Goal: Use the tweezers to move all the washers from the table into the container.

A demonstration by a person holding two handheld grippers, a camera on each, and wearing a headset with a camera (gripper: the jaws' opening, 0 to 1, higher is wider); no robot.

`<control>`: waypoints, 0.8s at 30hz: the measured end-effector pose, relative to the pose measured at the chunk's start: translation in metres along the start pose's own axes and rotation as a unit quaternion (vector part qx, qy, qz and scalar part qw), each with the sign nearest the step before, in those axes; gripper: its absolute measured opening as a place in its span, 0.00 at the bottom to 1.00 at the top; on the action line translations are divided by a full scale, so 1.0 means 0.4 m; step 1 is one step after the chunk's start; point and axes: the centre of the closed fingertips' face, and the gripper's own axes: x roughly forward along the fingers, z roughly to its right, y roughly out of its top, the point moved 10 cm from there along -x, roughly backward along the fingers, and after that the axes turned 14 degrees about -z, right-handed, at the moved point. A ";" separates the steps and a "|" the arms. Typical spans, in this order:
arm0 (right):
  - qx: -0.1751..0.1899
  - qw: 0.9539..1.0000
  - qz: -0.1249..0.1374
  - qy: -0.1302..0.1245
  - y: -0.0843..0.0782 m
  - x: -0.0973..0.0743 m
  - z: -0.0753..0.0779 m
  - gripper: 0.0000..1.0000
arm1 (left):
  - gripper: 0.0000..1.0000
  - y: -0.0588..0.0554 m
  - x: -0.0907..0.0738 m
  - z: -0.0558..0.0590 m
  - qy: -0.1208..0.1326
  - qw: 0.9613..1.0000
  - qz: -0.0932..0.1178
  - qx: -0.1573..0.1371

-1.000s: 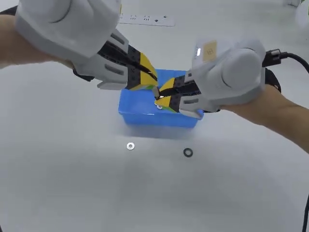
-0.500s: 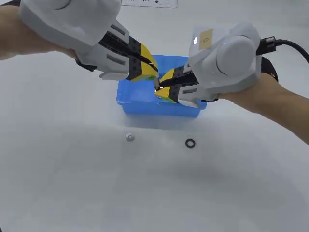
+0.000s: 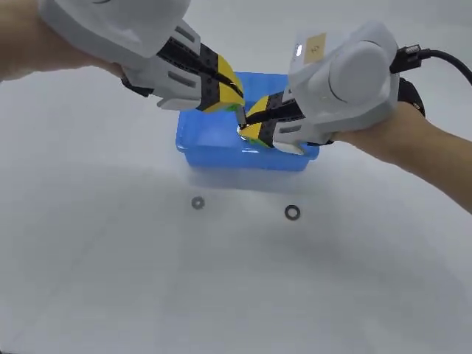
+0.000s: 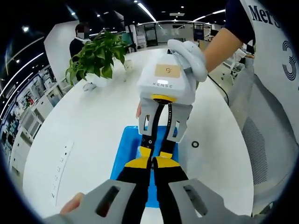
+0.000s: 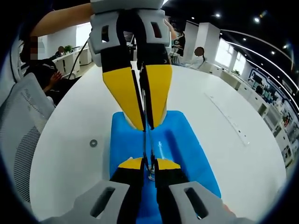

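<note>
Over the blue container [image 3: 221, 156] my two grippers meet tip to tip. My left gripper [image 3: 237, 107] comes in from the upper left and my right gripper [image 3: 244, 130] from the right. Thin metal tweezers [image 5: 145, 140] run between them, with both pairs of yellow jaws shut on them. In the left gripper view my own jaws [image 4: 153, 161] press together above the container [image 4: 126, 149]. A silver washer [image 3: 198, 203] and a black washer [image 3: 292, 212] lie on the white table in front of the container. The black washer [image 4: 195, 144] lies beside the container's right wall.
The white table [image 3: 221, 280] is bare in front of the washers. A black cable [image 3: 442, 63] trails from the right gripper. A potted plant [image 4: 96, 58] stands at the far end of the table, and a power strip [image 4: 60, 170] lies on its left side.
The head camera has tilted, so the container and washers sit higher in the picture. Both grippers stay joined over the container with the tweezers between them.
</note>
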 end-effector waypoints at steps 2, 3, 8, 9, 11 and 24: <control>0.005 1.000 0.001 0.002 -0.002 0.004 0.006 0.10 | 0.06 0.000 0.000 -0.002 0.001 1.000 0.000 0.000; 0.006 1.000 0.002 0.002 -0.002 0.004 0.006 0.10 | 0.06 0.000 0.000 -0.003 0.001 1.000 0.000 0.000; 0.005 1.000 0.000 -0.002 -0.001 0.003 0.005 0.11 | 0.06 0.000 0.000 -0.001 0.001 1.000 -0.001 0.003; 0.006 1.000 -0.002 -0.004 0.000 0.002 0.004 0.11 | 0.06 0.001 0.000 0.001 0.000 1.000 -0.002 0.004; 0.002 1.000 -0.003 -0.006 0.001 -0.001 0.003 0.11 | 0.06 0.001 -0.001 0.004 -0.001 1.000 -0.004 0.007; -0.001 1.000 0.016 -0.017 0.022 -0.062 -0.012 0.09 | 0.06 0.040 -0.050 0.020 0.013 1.000 0.010 0.026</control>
